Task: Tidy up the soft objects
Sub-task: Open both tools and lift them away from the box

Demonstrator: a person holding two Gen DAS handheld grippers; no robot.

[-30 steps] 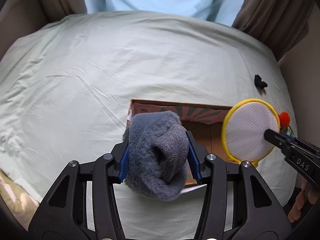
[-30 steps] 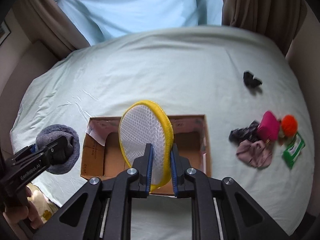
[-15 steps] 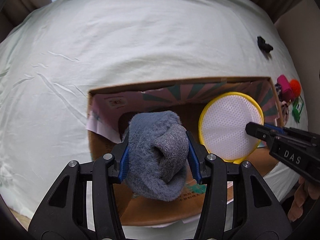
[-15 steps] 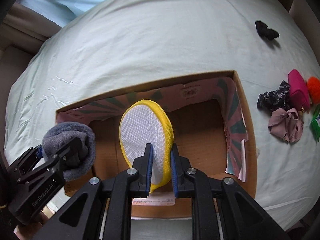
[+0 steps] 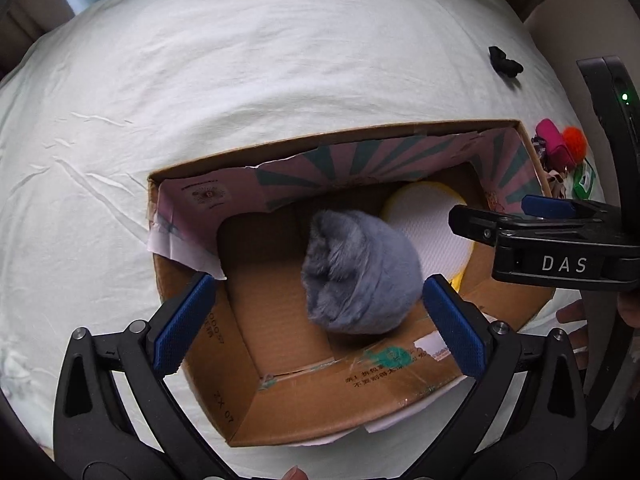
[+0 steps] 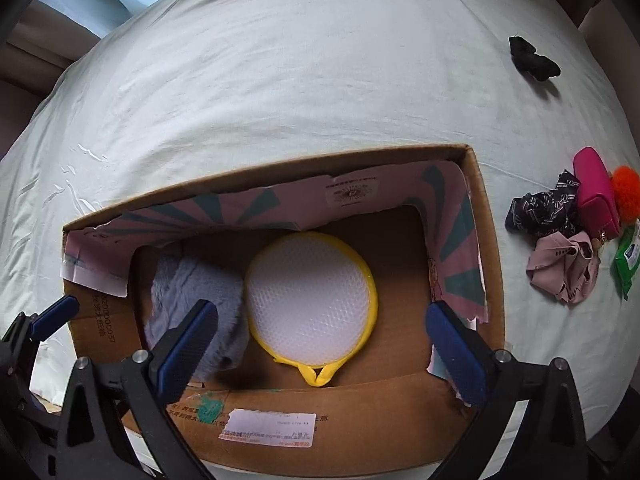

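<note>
Your left tongs [image 5: 318, 322] stand spread wide over the near left part of the open brown cardboard box [image 5: 400, 396], blue pads apart and gripping nothing. Just beyond them, the fluffy grey rolled sock [image 5: 358, 274] lies on the box floor, free of both pads. In the right wrist view the same sock [image 6: 192, 304] sits in the left half of the box [image 6: 348, 428], touching the round white mesh pouch with a yellow rim [image 6: 310, 302], which lies flat in the middle of the floor with its yellow tab pointing at the near wall. Your right tongs [image 6: 320, 344] are spread wide too, one pad in front of the sock and the other near the right wall, with nothing between them.

The box rests on the pale green bed sheet [image 6: 280, 80]. Right of the box lies a small heap: a black patterned cloth [image 6: 538, 210], a dusty pink crumpled cloth [image 6: 564, 268], a magenta pouch [image 6: 596, 194], an orange pom-pom [image 6: 626, 196] and a green packet [image 6: 630, 258]. Farther away on the right, a small black cloth [image 6: 532, 60] lies alone.
</note>
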